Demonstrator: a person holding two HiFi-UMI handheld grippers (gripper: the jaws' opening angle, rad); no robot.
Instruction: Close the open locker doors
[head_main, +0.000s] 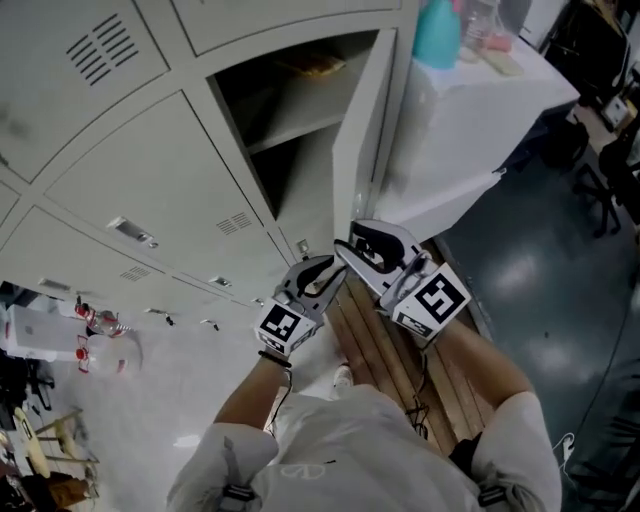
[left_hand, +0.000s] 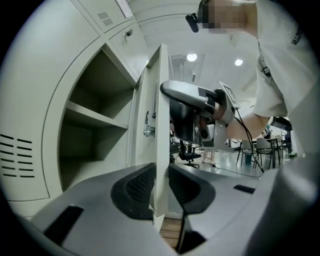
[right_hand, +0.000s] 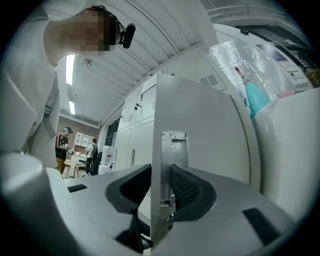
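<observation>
Head view: locker door (head_main: 362, 130) stands wide open. Left tool (head_main: 328, 268) and right tool (head_main: 352, 246) both narrowed on its free edge, apparently pinching. Closing step in hand; next, swing it fully shut.

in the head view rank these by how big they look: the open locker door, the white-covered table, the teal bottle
1. white-covered table
2. open locker door, seen nearly edge-on, so it looks slimmer than it is
3. teal bottle, smallest by far, though its top is cut off by the picture's edge
</observation>
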